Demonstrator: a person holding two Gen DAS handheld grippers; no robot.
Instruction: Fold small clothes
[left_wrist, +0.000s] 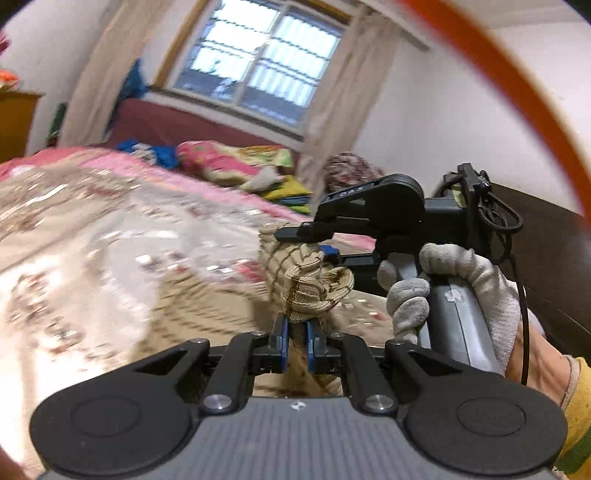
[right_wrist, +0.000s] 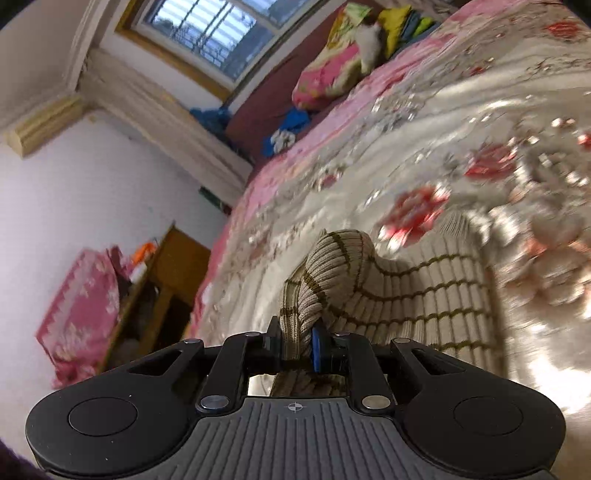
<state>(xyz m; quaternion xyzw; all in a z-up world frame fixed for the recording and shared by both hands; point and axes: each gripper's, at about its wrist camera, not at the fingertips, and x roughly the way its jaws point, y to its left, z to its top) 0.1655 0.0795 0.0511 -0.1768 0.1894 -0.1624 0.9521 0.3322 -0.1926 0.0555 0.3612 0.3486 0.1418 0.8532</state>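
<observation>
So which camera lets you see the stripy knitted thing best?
The right wrist view. There the striped knit garment spreads out over the floral bedspread, with its stripes clear. The left wrist view shows only a bunched-up wad between the left gripper and right gripper.

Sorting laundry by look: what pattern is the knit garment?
Beige ribbed knit garment with thin olive-brown stripes, clearest in the right wrist view.
</observation>
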